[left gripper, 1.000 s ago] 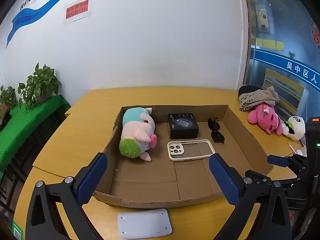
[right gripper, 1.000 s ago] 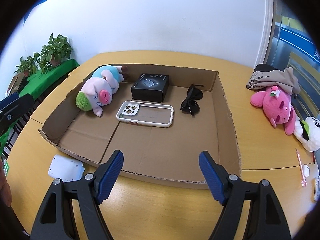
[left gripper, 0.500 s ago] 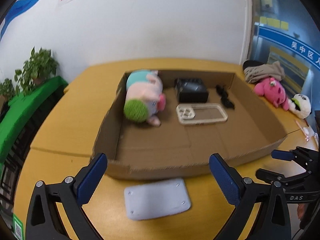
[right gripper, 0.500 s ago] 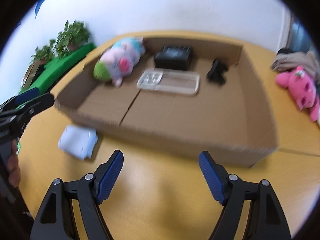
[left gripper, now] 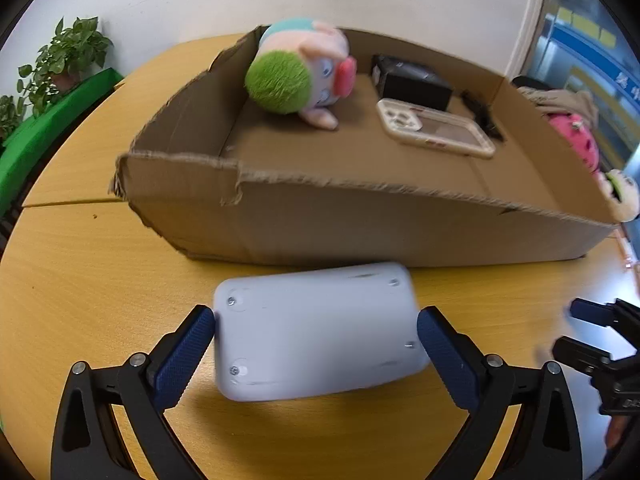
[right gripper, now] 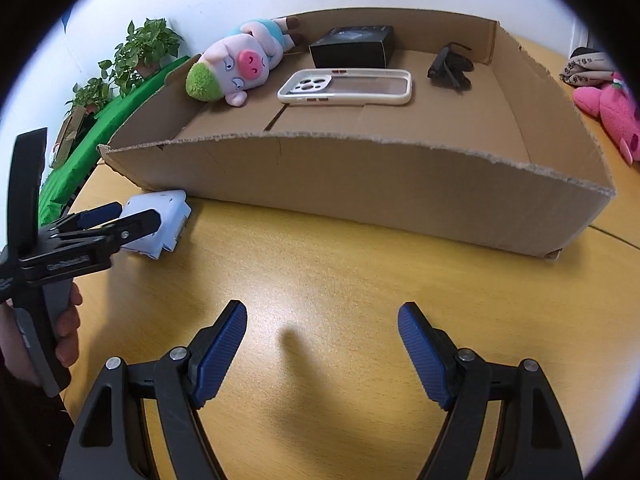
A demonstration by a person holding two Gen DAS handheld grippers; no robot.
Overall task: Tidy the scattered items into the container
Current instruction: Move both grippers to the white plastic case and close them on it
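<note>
A flat white device (left gripper: pixel 316 336) lies on the wooden table just in front of the cardboard box (left gripper: pixel 380 224). My left gripper (left gripper: pixel 315 316) straddles it, one blue pad at each short end, jaws as wide as before and open. The right wrist view shows the same device (right gripper: pixel 168 212) between the left gripper (right gripper: pixel 132 214) fingers, held by a person's hand. My right gripper (right gripper: pixel 323 312) is open over bare tabletop before the box (right gripper: pixel 360 176). Inside the box lie a pig plush (right gripper: pixel 236 68), a phone case (right gripper: pixel 348 86), a black box (right gripper: pixel 352 46) and sunglasses (right gripper: pixel 450 66).
A pink plush (right gripper: pixel 612 108), a folded cloth (right gripper: pixel 588 66) and a panda toy (left gripper: pixel 622 192) lie on the table right of the box. Potted plants (left gripper: pixel 68 56) stand on a green-covered stand beyond the table's left edge.
Both grippers sank toward the table and tipped downward. The left one came down around the white device, which was ahead of its fingers before. Neither opening changed.
</note>
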